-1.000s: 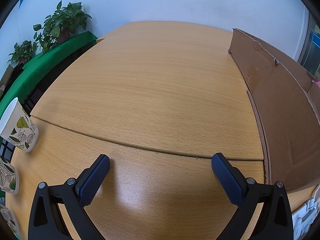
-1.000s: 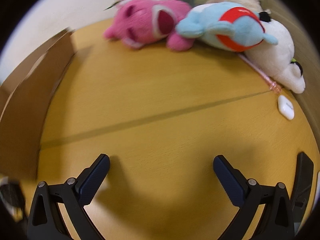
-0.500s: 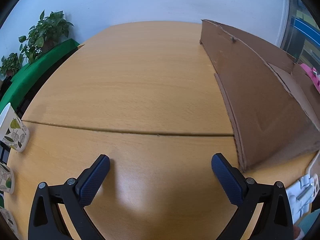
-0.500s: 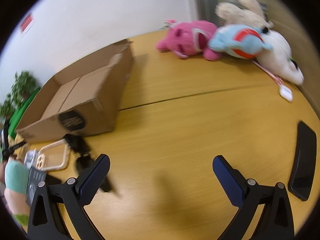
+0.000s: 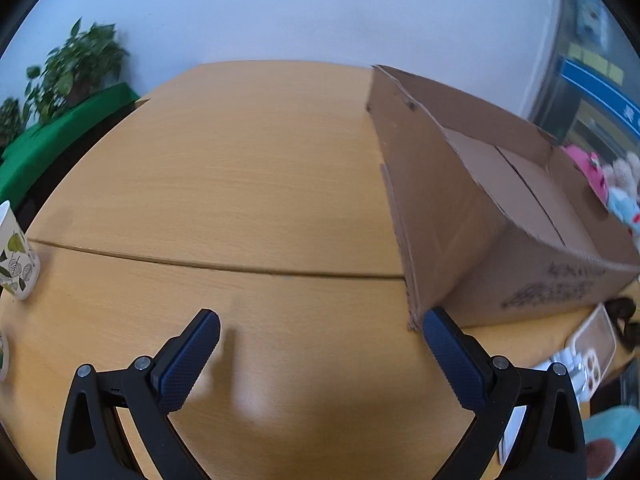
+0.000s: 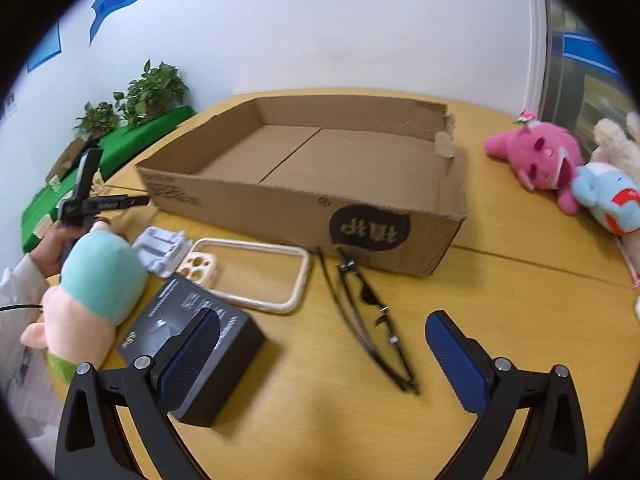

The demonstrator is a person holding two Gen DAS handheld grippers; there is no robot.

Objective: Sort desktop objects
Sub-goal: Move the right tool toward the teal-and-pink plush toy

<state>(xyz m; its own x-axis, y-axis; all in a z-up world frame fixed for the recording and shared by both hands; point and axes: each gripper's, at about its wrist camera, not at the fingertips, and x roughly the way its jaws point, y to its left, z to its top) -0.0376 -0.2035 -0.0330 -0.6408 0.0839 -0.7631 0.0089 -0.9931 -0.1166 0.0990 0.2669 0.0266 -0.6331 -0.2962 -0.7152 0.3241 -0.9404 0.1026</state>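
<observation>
Right tool [image 6: 322, 338]: fingers spread wide, holding nothing, poised over the glasses [image 6: 366, 312], likely the next pick. Left tool [image 5: 320, 338]: wide open, empty, over bare table [image 5: 240, 184]. Black box [image 6: 192, 344], phone case [image 6: 248, 274], green plush [image 6: 94, 280] cluster before the open carton [image 6: 304, 176], their probable destination.

Each gripper [image 5: 320, 330] [image 6: 323, 332] has black plastic arms, silver screws and blue textured pads [image 6: 454, 362]; white sleeve [image 6: 16, 286]

Spread right gripper [image 6: 322, 338] above glasses [image 6: 366, 310], black box [image 6: 192, 354], cardboard box [image 6: 308, 180] behind
</observation>
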